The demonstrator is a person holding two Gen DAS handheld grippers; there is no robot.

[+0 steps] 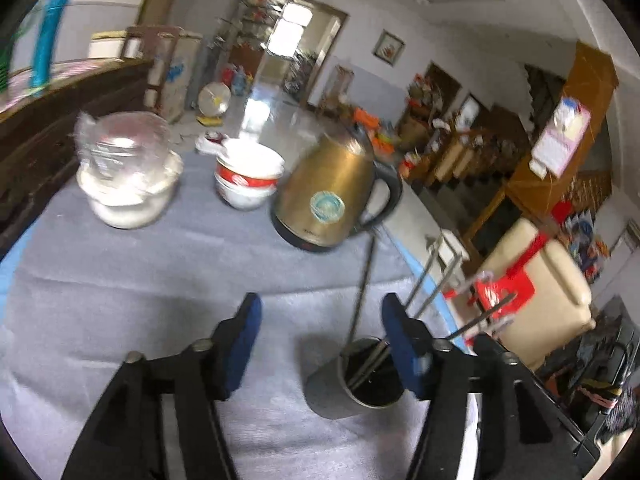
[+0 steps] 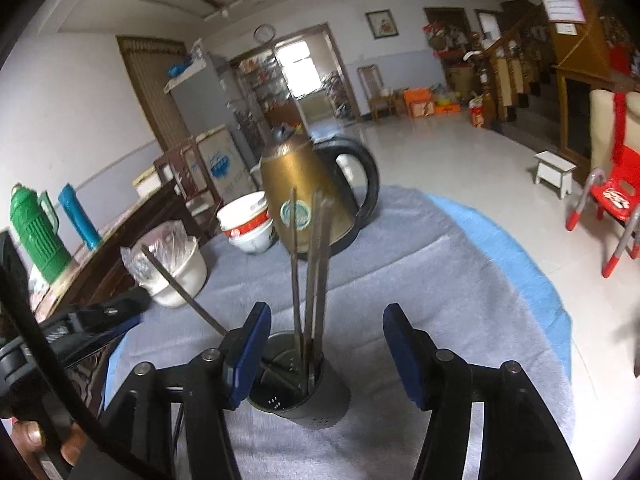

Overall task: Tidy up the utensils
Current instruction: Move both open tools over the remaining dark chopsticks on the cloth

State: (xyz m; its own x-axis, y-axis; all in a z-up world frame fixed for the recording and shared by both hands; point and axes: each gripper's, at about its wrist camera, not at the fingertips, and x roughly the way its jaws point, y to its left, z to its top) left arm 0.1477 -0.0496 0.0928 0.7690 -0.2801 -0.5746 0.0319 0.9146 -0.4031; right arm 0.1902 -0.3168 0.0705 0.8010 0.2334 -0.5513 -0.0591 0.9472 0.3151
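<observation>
Both tools hovered low over the grey-clothed counter (image 2: 440,272), angled down, each with jaws released and nothing between them. The left gripper (image 1: 320,344) had the dark holder cup (image 1: 344,384) just beside its right jaw; the right gripper (image 2: 326,352) had it nearer its left jaw. Chopsticks (image 2: 312,280) stood in the cup, splayed. Beyond the jaws, the gold kettle (image 1: 336,192) bore a round sticker, unreadable.
</observation>
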